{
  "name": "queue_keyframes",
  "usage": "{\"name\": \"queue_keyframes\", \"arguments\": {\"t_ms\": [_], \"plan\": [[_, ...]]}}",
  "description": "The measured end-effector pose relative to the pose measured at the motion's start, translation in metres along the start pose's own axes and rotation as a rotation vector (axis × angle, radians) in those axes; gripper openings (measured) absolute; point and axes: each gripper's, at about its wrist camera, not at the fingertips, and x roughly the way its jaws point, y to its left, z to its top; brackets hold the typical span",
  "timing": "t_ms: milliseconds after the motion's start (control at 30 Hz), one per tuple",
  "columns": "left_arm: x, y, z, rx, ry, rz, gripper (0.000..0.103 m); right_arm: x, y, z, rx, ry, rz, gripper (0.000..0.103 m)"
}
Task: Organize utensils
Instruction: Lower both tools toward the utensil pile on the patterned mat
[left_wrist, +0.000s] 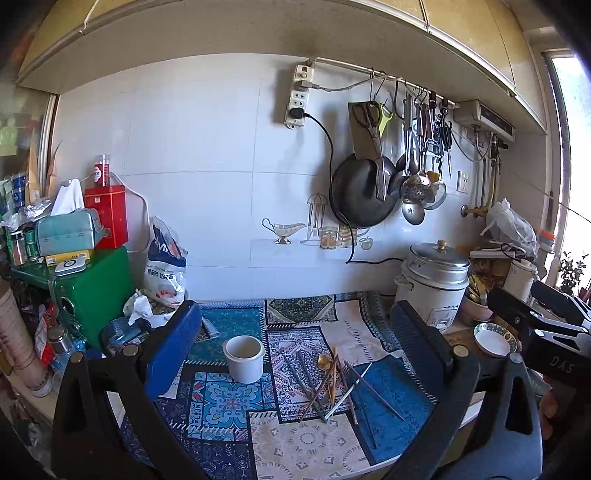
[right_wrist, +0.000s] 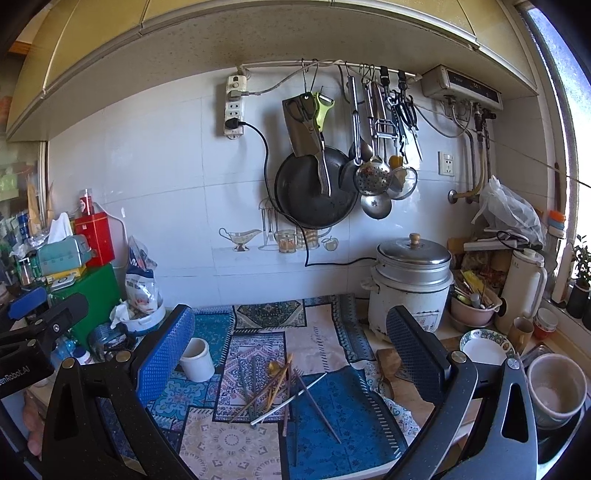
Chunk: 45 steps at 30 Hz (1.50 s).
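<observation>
A loose pile of chopsticks (left_wrist: 332, 387) (right_wrist: 280, 391) with a small gold spoon (left_wrist: 324, 362) (right_wrist: 275, 366) lies on the patterned blue mat (left_wrist: 221, 398) (right_wrist: 332, 406). A white cup (left_wrist: 243, 358) (right_wrist: 197, 358) stands upright to the left of the pile. My left gripper (left_wrist: 295, 350) hangs open above the mat, with cup and pile between its fingers in the view, nothing held. My right gripper (right_wrist: 291, 350) is also open and holds nothing, high over the pile. Each gripper shows at the edge of the other's view: the right gripper (left_wrist: 546, 325), the left gripper (right_wrist: 37, 317).
A white rice cooker (left_wrist: 432, 288) (right_wrist: 410, 288) stands at the back right, a small plate (left_wrist: 495, 339) (right_wrist: 484, 347) beside it. Bowls (right_wrist: 554, 391) and a thermos (right_wrist: 522, 288) crowd the right. A green box (left_wrist: 92, 291), tins and bags fill the left. A pan (right_wrist: 314, 192) and ladles hang on the wall.
</observation>
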Motion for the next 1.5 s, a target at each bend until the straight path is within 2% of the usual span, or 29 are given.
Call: {"name": "queue_keyframes", "arguments": {"t_ms": [167, 367, 600, 767, 967, 1000, 1067, 1133, 1233, 1300, 1400, 1500], "plan": [[0.038, -0.007, -0.014, 0.033, 0.076, 0.005, 0.103, 0.037, -0.008, -0.014, 0.004, 0.085, -0.026, 0.103], [0.104, -0.008, -0.043, 0.026, 0.236, -0.049, 0.103, 0.089, -0.022, -0.041, -0.021, 0.226, -0.077, 0.103], [0.184, -0.009, -0.090, 0.053, 0.414, -0.034, 0.103, 0.162, -0.037, -0.084, -0.089, 0.442, -0.120, 0.103], [0.239, -0.011, -0.128, 0.043, 0.563, -0.051, 0.103, 0.208, -0.041, -0.117, -0.130, 0.606, -0.073, 0.100], [0.293, -0.015, -0.158, 0.026, 0.690, -0.017, 0.102, 0.252, -0.048, -0.140, -0.098, 0.750, 0.043, 0.085], [0.302, -0.016, -0.162, 0.026, 0.713, -0.012, 0.101, 0.262, -0.047, -0.145, -0.089, 0.775, 0.069, 0.083], [0.317, -0.019, -0.169, 0.037, 0.760, -0.001, 0.088, 0.276, -0.046, -0.153, -0.068, 0.820, 0.131, 0.082], [0.330, -0.021, -0.175, 0.055, 0.788, 0.021, 0.084, 0.288, -0.047, -0.160, -0.045, 0.863, 0.184, 0.081], [0.343, -0.018, -0.179, 0.041, 0.810, 0.030, 0.079, 0.305, -0.048, -0.171, -0.006, 0.938, 0.244, 0.071], [0.350, -0.015, -0.181, 0.023, 0.829, 0.024, 0.076, 0.314, -0.046, -0.179, -0.001, 0.977, 0.259, 0.061], [0.362, -0.013, -0.186, 0.000, 0.867, 0.000, 0.060, 0.323, -0.046, -0.187, 0.009, 1.014, 0.274, 0.058], [0.375, -0.014, -0.191, -0.022, 0.911, -0.038, 0.049, 0.326, -0.045, -0.187, -0.010, 0.997, 0.272, 0.058]]}}
